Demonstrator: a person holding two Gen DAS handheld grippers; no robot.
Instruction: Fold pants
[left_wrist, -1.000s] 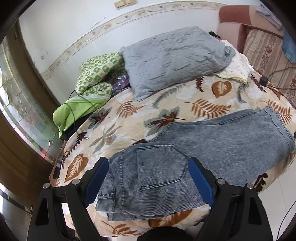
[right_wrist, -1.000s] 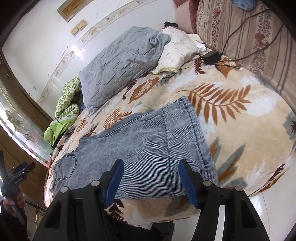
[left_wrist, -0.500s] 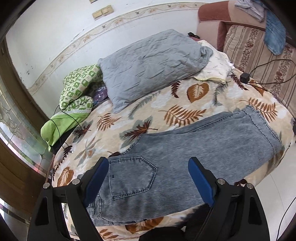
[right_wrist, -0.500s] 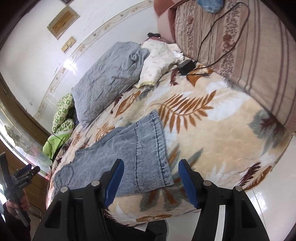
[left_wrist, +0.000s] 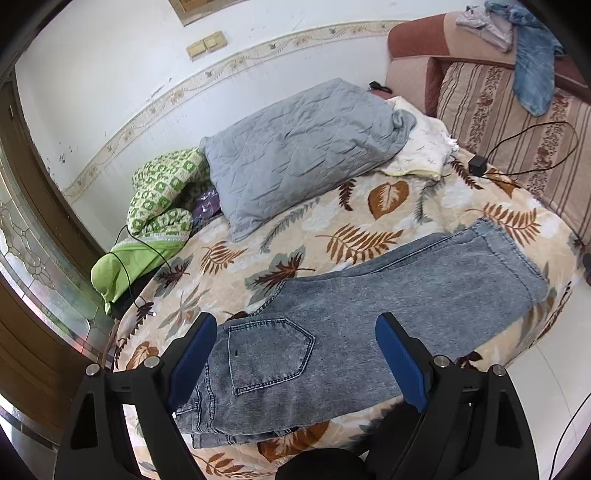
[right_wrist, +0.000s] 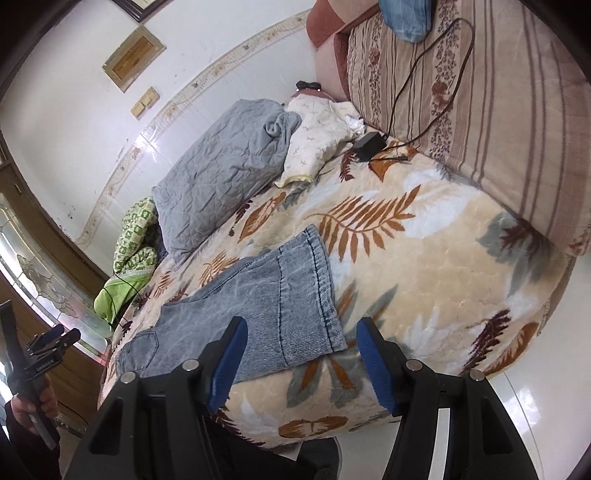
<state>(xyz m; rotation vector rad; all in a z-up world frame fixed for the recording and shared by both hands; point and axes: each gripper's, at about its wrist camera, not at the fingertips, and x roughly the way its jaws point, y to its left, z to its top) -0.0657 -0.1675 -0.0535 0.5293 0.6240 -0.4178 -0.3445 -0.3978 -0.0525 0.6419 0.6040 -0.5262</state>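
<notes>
Left wrist view: the grey-blue washed denim pants (left_wrist: 369, 317) lie flat along the near edge of the bed under a cream plush blanket with brown leaf print (left_wrist: 332, 221), one leg laid over the other, back pocket up, waistband at the left, hems at the right.
Left gripper (left_wrist: 295, 365): blue-padded jaws spread wide, holding nothing, hanging above the pocket and seat without touching the cloth.
Right wrist view: the right gripper (right_wrist: 301, 362) is likewise spread and empty, hovering just off the near hem corner (right_wrist: 332, 339).
What changed: over the last second both cameras have drawn up and back; the pants look smaller and more of the bed, the grey quilted pillow (left_wrist: 303, 147) and the striped floral headboard cushion (right_wrist: 480, 110) has come into view. The denim itself has not shifted.
Meaning for the task: by my reading the lengthwise fold is laid and the hands have let go; the crosswise fold, hems to waistband, looks not yet done.
Next move, as a guess: the right gripper would pinch both hem layers together.
Risk: catching only the top layer would drag the legs apart.
</notes>
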